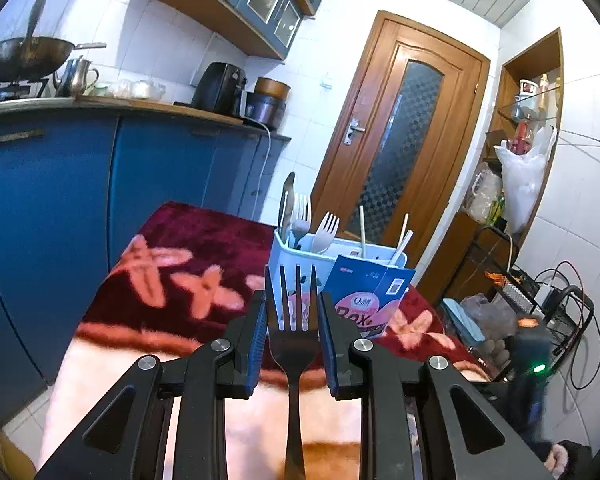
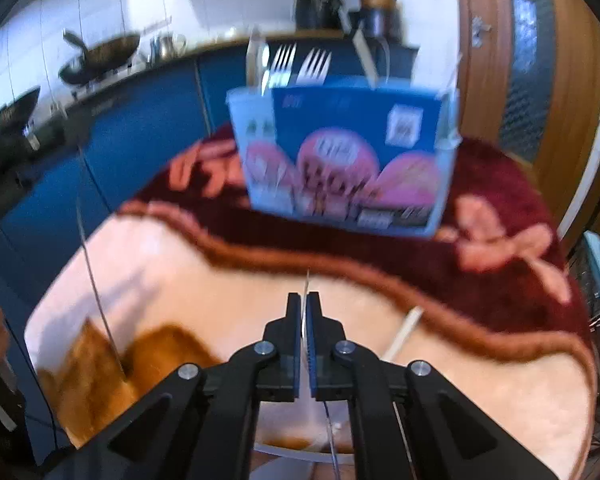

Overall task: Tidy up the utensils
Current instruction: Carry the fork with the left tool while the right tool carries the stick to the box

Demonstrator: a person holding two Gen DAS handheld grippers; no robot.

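My left gripper [image 1: 293, 312] is shut on a dark metal fork [image 1: 294, 344], tines pointing forward, held above the blanket-covered table short of the utensil holder [image 1: 284, 252]. The white holder stands on the table with a spoon, forks [image 1: 327, 229] and chopsticks in it, and a blue and pink carton [image 1: 366, 296] leans on its front. My right gripper [image 2: 304, 300] is shut on a thin white utensil seen edge-on, its tip [image 2: 307, 280] sticking out past the fingertips, facing the holder [image 2: 252, 152] and carton [image 2: 352, 160]. A white chopstick [image 2: 404, 330] lies on the blanket to its right.
The table carries a maroon and cream floral blanket [image 1: 172, 264]. Blue kitchen cabinets [image 1: 60, 200] with a wok and kettle on the counter stand to the left. A wooden door [image 1: 396, 136] is behind the table, shelves and a wire rack [image 1: 540, 304] to the right.
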